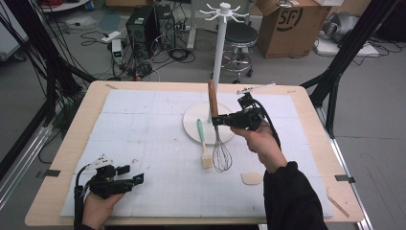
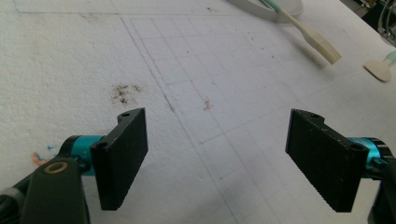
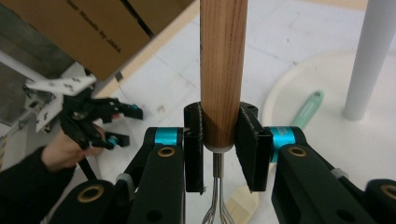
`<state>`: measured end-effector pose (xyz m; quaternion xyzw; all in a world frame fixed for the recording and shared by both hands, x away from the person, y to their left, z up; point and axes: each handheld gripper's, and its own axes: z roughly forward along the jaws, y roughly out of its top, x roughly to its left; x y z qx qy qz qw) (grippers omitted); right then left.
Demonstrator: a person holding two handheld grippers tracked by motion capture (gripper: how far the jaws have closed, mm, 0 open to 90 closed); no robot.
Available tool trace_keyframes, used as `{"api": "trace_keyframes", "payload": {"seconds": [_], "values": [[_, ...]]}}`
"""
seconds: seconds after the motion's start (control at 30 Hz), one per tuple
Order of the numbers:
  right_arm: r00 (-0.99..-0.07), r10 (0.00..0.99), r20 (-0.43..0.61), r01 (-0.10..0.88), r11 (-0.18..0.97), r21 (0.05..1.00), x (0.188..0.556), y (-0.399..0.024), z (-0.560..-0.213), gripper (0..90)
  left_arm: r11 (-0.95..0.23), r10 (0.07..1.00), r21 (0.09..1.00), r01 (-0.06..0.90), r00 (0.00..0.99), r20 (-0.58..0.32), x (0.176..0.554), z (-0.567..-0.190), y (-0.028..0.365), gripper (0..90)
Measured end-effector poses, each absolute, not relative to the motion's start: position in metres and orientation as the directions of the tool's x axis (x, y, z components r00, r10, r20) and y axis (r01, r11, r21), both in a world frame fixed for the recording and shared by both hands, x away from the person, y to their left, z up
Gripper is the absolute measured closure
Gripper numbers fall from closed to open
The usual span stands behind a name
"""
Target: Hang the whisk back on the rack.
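Note:
My right gripper [image 1: 216, 120] is shut on the lower end of a whisk's wooden handle [image 1: 212, 98], and the whisk hangs upright above the mat with its wire loops [image 1: 221, 155] pointing down. In the right gripper view both pads clamp the handle [image 3: 223, 70], with the wires [image 3: 215, 207] below them. The whisk hangs just in front of the white hook stand's pole [image 1: 219, 52] and over its round base [image 1: 191, 122]. My left gripper [image 1: 131, 173] rests low at the front left of the table. Its jaws stand wide apart over bare mat [image 2: 217, 158].
A green-handled pastry brush [image 1: 203, 143] lies half on the base, bristles toward me. A small pale spatula head [image 1: 251, 178] lies on the white mat near my right forearm. Beyond the table, a cardboard box [image 1: 292, 24], a stool [image 1: 239, 36] and computer towers [image 1: 143, 24] stand on the floor.

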<state>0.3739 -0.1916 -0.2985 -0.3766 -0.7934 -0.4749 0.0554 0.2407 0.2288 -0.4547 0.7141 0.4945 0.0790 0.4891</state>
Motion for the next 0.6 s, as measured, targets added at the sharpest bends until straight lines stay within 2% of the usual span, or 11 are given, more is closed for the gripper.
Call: {"api": "trace_keyframes", "payload": {"seconds": [0.6], "values": [[-0.755,0.484,0.442,0.588,0.201,0.783,0.381,-0.193,-0.197,74.0,-0.033,0.781,0.773,0.633,0.499,-0.376,0.241,-0.455,0.229,21.7]]}}
